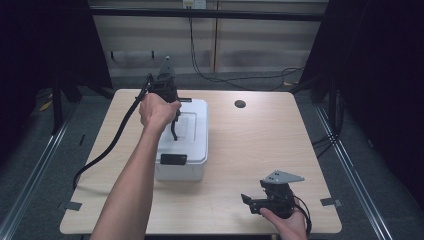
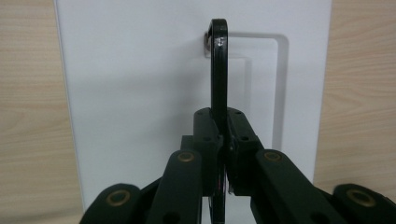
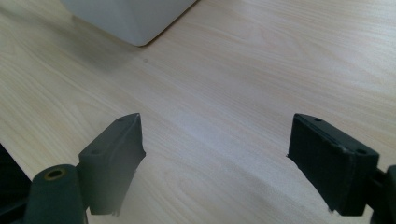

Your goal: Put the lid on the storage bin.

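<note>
Left gripper (image 2: 223, 140) clamps the raised black handle (image 2: 218, 65) standing lengthwise above the white box (image 1: 192, 145); right gripper (image 3: 215, 158) waits wide, well apart.

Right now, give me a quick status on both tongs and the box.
Left tongs shut on black handle of white box. Right tongs open, over bare table. Nothing in the way.

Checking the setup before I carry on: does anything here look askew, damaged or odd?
Nothing stands out. The white box sits flat on the table, lid on. The left gripper is shut on the lid's raised black handle; the right gripper is open above bare wood.
</note>
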Available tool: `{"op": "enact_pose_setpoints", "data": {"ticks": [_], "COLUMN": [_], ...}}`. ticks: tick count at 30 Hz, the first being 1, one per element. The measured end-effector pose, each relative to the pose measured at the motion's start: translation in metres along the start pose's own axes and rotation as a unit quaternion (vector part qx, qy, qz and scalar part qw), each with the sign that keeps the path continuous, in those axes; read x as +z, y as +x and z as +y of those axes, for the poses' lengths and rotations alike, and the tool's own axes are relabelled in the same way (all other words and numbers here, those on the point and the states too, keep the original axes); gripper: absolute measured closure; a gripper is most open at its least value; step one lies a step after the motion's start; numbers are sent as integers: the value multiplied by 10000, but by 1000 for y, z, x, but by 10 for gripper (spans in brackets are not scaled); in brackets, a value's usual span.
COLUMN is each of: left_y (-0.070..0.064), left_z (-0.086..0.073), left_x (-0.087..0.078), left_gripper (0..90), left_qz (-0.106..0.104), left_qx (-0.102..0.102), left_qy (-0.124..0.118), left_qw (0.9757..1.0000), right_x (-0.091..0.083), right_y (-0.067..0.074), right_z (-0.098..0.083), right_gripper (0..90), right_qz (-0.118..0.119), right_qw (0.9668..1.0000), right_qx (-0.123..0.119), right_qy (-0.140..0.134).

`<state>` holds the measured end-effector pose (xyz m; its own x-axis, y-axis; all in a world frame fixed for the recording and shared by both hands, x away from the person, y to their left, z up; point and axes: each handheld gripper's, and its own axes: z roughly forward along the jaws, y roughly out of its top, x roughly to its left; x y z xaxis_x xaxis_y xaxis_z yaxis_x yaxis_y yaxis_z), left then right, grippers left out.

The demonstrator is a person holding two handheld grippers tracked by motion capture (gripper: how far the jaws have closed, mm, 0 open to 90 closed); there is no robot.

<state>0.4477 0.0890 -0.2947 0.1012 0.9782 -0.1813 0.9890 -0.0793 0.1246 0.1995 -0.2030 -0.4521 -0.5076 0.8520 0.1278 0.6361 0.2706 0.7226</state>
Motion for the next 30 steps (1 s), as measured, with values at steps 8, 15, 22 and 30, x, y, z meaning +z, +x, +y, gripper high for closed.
{"op": "enact_pose_setpoints", "data": {"ticks": [8, 15, 22, 30], "left_y": [0, 1, 3, 3], "left_z": [0, 0, 1, 0], "left_x": [4, 3, 2, 2], "left_gripper": [841, 831, 809, 720], "left_qz": [48, 74, 141, 158], "left_qx": [54, 139, 142, 178], "left_qy": [-5, -31, -9, 15], "left_qw": [10000, 9999, 9998, 9997], "right_x": [0, 0, 0, 1], "right_y": [0, 0, 0, 0], "right_z": [0, 0, 0, 0], "right_gripper": [171, 171, 171, 172], "right_qz": [4, -1, -1, 1], "right_qw": [10000, 10000, 10000, 10000], "right_qx": [4, 8, 9, 1], "right_qy": [-5, 0, 7, 1]}}
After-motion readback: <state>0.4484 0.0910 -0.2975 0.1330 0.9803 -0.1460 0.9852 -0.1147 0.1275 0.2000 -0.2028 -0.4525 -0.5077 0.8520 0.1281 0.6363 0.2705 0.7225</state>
